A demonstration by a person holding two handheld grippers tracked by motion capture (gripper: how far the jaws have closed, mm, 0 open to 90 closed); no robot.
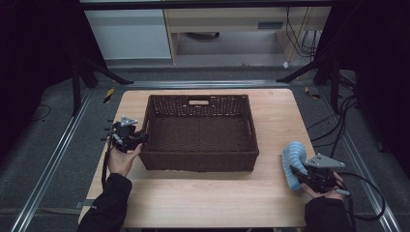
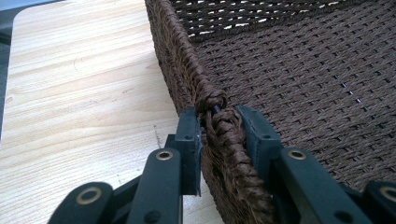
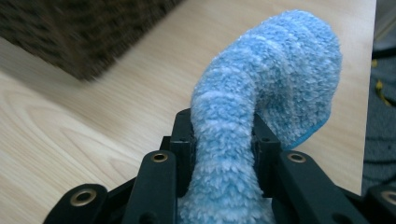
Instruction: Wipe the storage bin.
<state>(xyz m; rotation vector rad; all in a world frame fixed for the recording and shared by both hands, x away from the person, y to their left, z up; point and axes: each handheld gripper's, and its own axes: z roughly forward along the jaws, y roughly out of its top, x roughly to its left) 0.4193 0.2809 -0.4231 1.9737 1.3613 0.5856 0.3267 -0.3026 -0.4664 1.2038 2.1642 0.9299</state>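
Fluffy blue sock (image 3: 261,93) sits clamped in right gripper (image 3: 223,135), near worktop (image 1: 203,198) edge. Left gripper (image 2: 219,135) pinches wicker basket (image 1: 200,166) rim; keep it braced and carry the sock over the wall before letting go.

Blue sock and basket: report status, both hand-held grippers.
Left hand-held gripper clamped on wicker basket rim. Right hand-held gripper shut on fuzzy blue sock, right of basket. Path clear.

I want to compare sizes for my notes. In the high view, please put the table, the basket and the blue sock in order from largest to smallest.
1. Table, the largest.
2. Basket, covering much of the table's middle.
3. Blue sock, by far the smallest, gripped in the right gripper.
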